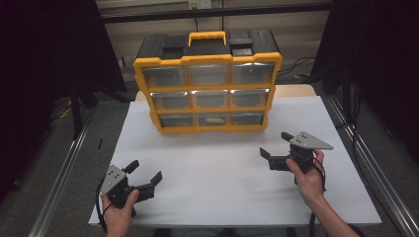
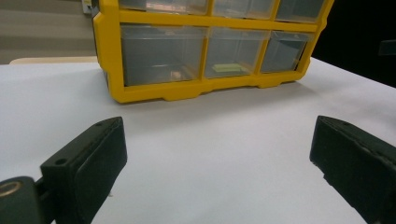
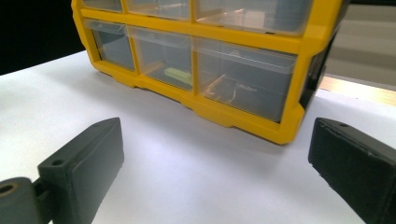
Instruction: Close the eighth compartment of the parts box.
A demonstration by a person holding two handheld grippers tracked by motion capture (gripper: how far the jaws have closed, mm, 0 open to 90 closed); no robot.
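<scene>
Both tongs, left (image 1: 146,173) and right (image 1: 274,145), gape empty over the counter (image 1: 222,182), angled toward the organizer (image 1: 207,94), its drawers facing the person for easy reach.

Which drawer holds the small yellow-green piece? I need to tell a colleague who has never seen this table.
On the white table stands a yellow drawer cabinet with three rows of three clear drawers. Go to the bottom row and take the middle drawer. Through its front shows a flat yellow-green piece; the drawers on either side hold nothing of that colour.
</scene>
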